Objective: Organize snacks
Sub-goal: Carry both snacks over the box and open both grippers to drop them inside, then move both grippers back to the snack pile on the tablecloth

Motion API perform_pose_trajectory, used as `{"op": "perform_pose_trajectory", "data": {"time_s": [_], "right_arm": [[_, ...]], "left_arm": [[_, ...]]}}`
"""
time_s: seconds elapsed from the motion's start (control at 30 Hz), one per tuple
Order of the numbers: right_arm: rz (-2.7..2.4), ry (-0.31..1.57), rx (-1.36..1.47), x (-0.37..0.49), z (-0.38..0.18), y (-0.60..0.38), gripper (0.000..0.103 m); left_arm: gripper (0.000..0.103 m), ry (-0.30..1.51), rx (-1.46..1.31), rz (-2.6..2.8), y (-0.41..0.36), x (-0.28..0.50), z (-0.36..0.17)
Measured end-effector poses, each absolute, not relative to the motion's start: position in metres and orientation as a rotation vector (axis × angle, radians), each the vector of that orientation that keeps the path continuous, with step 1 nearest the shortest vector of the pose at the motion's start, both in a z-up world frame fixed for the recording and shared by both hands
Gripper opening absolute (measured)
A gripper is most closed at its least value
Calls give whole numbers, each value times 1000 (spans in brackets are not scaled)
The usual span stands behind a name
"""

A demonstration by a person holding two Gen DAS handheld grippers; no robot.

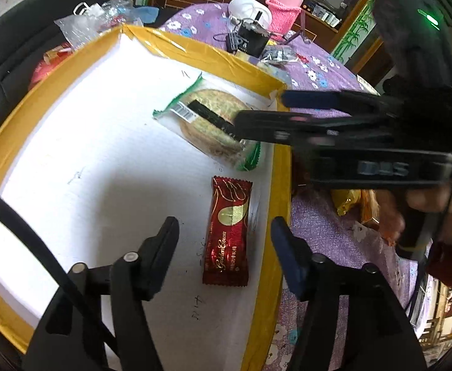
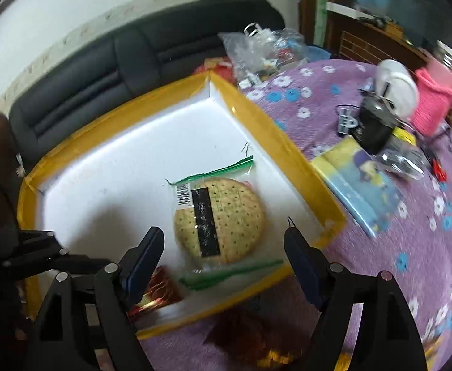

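With both snacks laid in the tray [image 1: 161, 41] | left gripper [image 1: 224, 232] released over red wafer pack [image 1: 229, 232] | right gripper [image 2: 224, 247] released above cracker packet [image 2: 218, 216] | next, likely: fetch loose snacks [image 1: 349, 199] beside the tray

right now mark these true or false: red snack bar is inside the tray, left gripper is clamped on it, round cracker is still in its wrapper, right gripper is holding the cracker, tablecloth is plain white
1. The red snack bar lies inside the tray. True.
2. The left gripper is clamped on the bar. False: its jaws stand open, the bar lying flat between them, untouched.
3. The round cracker is in a clear wrapper. True.
4. The right gripper holds the cracker. False: its jaws are open and the cracker rests on the tray floor.
5. The tablecloth is plain white. False: it is purple with a flower print.
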State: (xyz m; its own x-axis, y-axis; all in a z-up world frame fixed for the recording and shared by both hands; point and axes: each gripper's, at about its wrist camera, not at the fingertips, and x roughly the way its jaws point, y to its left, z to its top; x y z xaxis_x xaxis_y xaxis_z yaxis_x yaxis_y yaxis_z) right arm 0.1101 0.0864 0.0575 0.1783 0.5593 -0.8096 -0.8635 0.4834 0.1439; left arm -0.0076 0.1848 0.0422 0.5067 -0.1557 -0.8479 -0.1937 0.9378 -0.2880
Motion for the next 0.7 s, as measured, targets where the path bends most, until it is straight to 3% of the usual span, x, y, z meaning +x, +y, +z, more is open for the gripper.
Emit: {"op": "perform_pose_trajectory", "data": {"time_s": [0.3, 0.7], "right_arm": [[992, 932, -171, 87, 83, 9, 85], [785, 1009, -13, 53, 62, -107, 89]], "left_arm": [[83, 1022, -320, 79, 180, -19, 58], [87, 985, -330, 100, 155, -28, 79]]}}
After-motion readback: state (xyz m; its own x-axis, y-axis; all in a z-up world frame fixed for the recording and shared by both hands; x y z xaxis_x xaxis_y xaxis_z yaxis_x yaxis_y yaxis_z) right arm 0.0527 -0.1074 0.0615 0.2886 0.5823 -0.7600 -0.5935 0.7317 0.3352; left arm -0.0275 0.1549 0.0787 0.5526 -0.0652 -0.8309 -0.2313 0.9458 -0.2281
